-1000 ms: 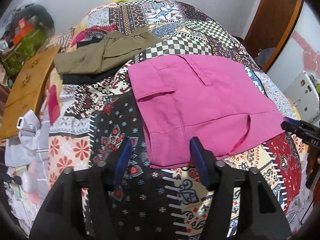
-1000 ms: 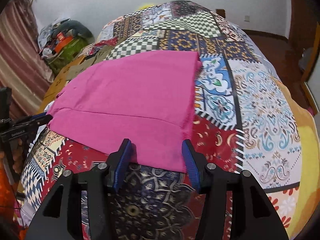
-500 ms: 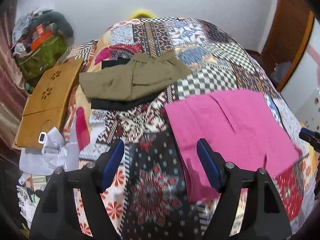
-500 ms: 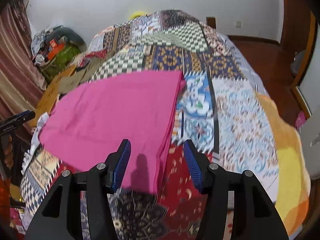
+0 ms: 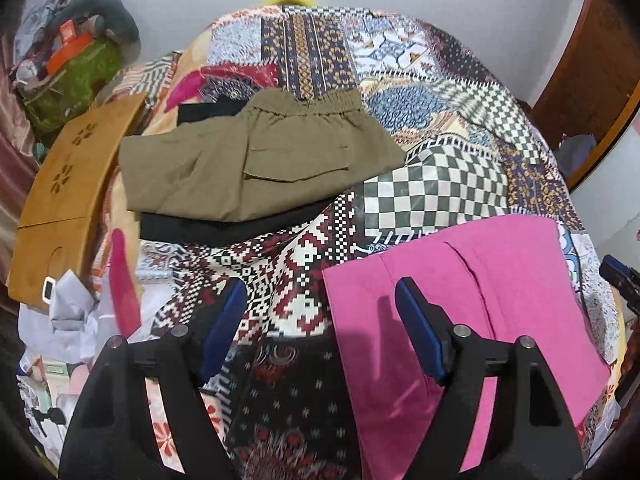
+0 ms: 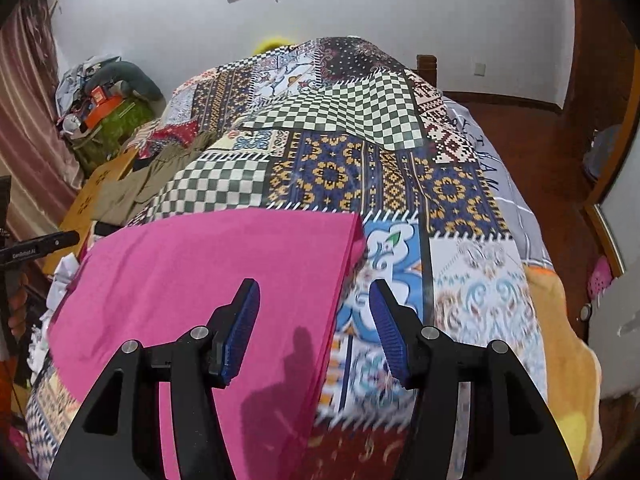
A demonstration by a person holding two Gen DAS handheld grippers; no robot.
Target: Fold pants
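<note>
Folded pink pants [image 5: 472,304] lie flat on the patchwork bedspread [image 5: 436,184]; in the right wrist view the pink pants [image 6: 208,280] fill the lower left. My left gripper [image 5: 320,320] is open and empty, above the pants' left edge. My right gripper [image 6: 314,320] is open and empty, above the pants' right edge. The right gripper's tip [image 5: 618,276] shows at the left wrist view's right edge, and the left gripper's tip [image 6: 40,244] at the right wrist view's left edge.
Folded olive shorts [image 5: 256,160] lie on a black garment [image 5: 224,232] further up the bed. A wooden lap board [image 5: 68,196] leans at the bed's left side, with paper and clutter [image 5: 68,312] below. Bags [image 6: 108,116] sit by the wall. Wooden floor [image 6: 560,148] lies right of the bed.
Both grippers have lifted and drawn back from the pink pants' near edge. The views now look further up the bed, and the pants lie lower in both.
</note>
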